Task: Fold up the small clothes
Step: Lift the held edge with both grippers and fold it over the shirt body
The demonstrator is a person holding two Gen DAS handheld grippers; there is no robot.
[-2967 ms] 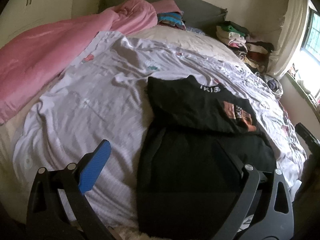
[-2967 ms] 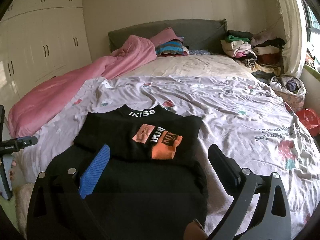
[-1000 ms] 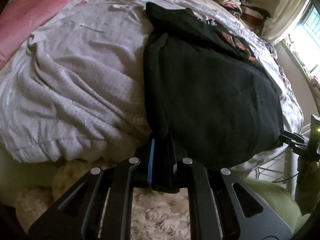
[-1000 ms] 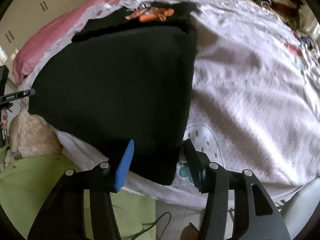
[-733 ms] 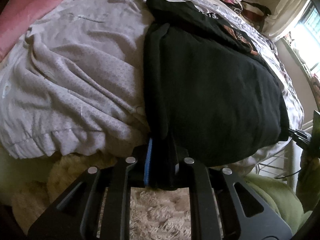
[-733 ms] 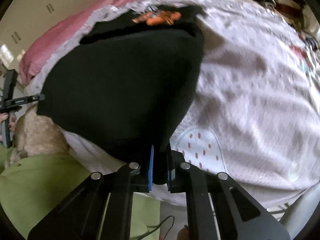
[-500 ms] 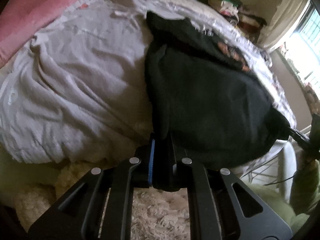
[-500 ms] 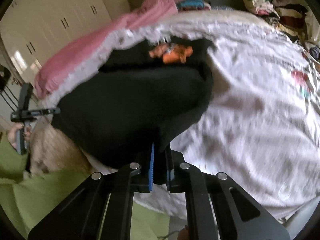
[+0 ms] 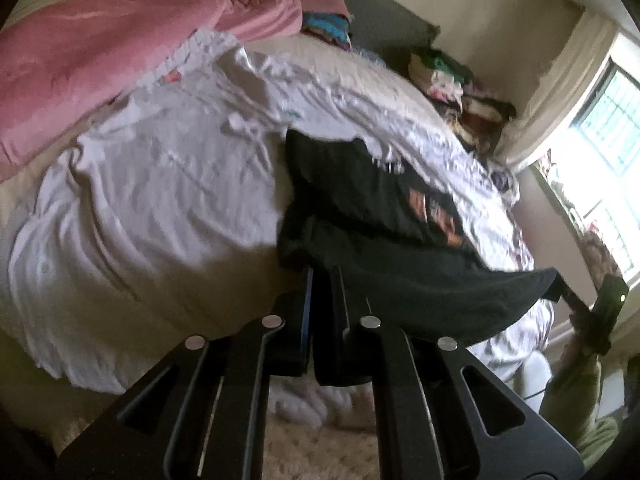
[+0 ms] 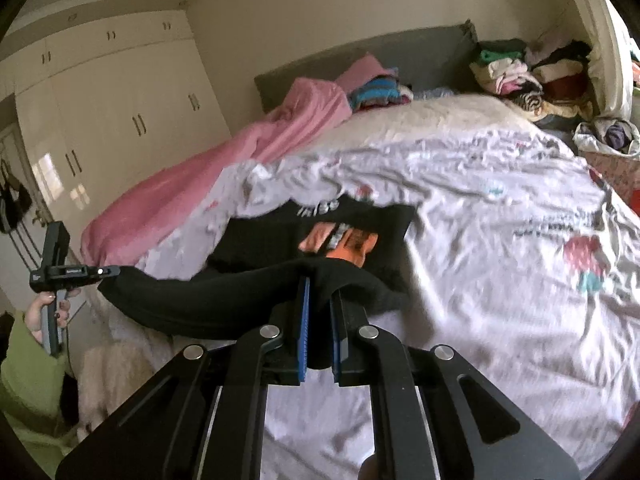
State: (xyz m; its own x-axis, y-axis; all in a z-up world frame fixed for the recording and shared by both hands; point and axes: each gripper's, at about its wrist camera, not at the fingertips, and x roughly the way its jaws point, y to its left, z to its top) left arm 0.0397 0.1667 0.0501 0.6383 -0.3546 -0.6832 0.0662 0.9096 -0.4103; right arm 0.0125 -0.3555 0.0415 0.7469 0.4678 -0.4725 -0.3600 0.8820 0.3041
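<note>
A black T-shirt (image 9: pixel 400 216) with an orange print and white collar lettering lies on the bed; it also shows in the right wrist view (image 10: pixel 340 236). Its bottom hem is lifted off the bed and stretched between my two grippers. My left gripper (image 9: pixel 322 280) is shut on the hem's left corner. My right gripper (image 10: pixel 319 292) is shut on the hem's right corner. Each gripper appears in the other's view, the right one (image 9: pixel 568 296) at the far right, the left one (image 10: pixel 108 270) at the far left. The upper part of the shirt stays flat on the sheet.
The white patterned sheet (image 10: pixel 500 220) covers the bed. A pink duvet (image 10: pixel 208 176) lies along the left side. Piles of clothes (image 10: pixel 520 76) sit by the grey headboard (image 10: pixel 400 52). White wardrobes (image 10: pixel 100 112) stand at left, a window (image 9: pixel 612 152) at right. A fluffy rug (image 9: pixel 320 440) lies below.
Both grippers closed on the hem's corners at the bed's edge, then rose and moved forward over the bed, lifting the hem toward the collar.
</note>
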